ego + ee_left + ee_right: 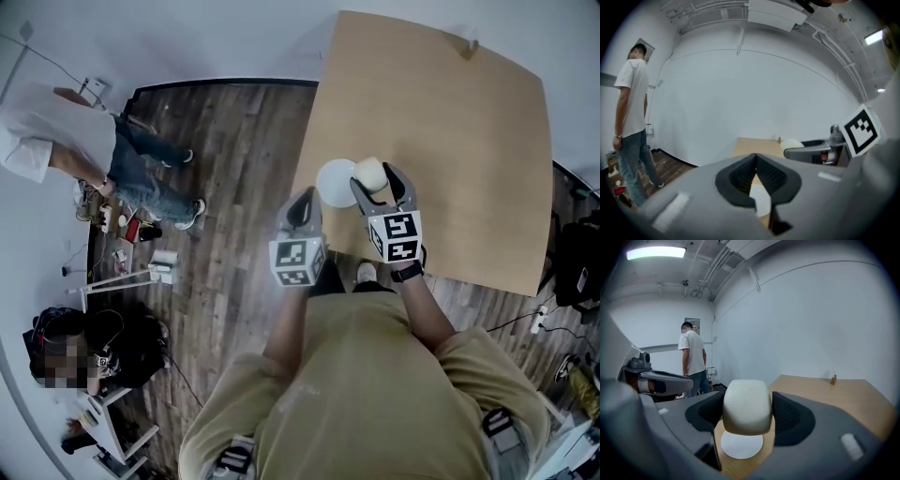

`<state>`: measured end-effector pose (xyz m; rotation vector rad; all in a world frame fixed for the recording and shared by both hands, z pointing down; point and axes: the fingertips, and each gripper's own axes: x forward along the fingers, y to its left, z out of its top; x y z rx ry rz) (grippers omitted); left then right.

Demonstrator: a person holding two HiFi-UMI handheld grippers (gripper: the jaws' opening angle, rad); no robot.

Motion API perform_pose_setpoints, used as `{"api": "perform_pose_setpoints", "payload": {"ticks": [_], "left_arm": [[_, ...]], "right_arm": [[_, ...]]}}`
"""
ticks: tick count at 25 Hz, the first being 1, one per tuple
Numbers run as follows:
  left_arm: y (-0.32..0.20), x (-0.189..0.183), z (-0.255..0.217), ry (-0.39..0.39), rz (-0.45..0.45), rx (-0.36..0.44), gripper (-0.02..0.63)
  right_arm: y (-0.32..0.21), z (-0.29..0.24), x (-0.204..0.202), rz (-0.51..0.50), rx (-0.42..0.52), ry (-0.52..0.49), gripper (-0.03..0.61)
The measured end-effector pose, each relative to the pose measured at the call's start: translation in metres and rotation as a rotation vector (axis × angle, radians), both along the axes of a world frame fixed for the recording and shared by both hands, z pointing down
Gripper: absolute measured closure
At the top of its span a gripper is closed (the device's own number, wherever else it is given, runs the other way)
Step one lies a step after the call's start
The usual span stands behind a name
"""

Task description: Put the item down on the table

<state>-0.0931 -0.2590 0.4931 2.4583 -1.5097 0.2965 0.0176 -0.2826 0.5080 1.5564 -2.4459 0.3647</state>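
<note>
The cream, rounded item [746,406] is grasped between the jaws of the right gripper [375,180] and is held over the wooden table [459,131], close to its left edge, just beside a white disc [335,182]. The left gripper [302,204] is seen clenched on nothing, left of the disc.

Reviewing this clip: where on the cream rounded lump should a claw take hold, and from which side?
Grip the cream rounded lump across its two straighter opposite flanks at mid-height, coming in level from the wooden table's near edge, as the right claw has it. Its domed top would likely slip; the flanks seat squarely on the pads.
</note>
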Motion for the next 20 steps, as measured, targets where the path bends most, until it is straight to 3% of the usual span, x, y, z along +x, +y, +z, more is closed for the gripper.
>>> {"api": "perform_pose_setpoints", "payload": {"ticks": [7, 14, 20], "left_arm": [[-0.047, -0.013, 0.031, -0.004, 0.034, -0.065, 0.612], [-0.071, -0.019, 0.075, 0.028, 0.051, -0.151, 0.612], [-0.088, -0.029, 0.122, 0.012, 0.058, -0.246, 0.612]], "right_arm": [[-0.034, 0.044, -0.020, 0.006, -0.091, 0.040, 0.259], [-0.047, 0.107, -0.036, -0.015, -0.217, 0.092, 0.259], [-0.056, 0.167, -0.054, -0.035, -0.335, 0.137, 0.259]]}}
